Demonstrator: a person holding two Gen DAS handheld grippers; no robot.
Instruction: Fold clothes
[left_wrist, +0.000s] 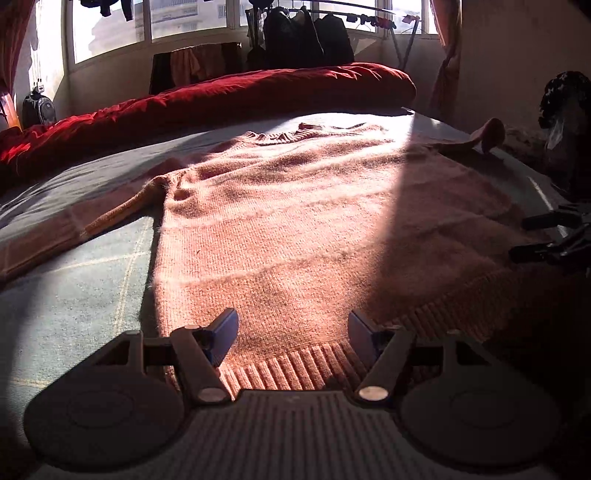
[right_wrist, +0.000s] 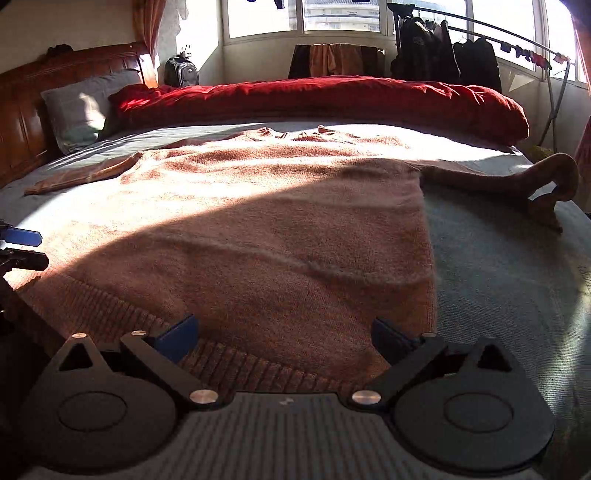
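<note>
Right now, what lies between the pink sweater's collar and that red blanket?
Only a bare strip of grey-blue bedsheet separates the sweater's collar from the red blanket. Nothing else rests there; it shows most clearly in the right wrist view.

Pink knitted sweater (left_wrist: 280, 206) flat on the bed (left_wrist: 74, 295), ribbed hem between the left gripper (left_wrist: 293, 325) open jaws.
</note>
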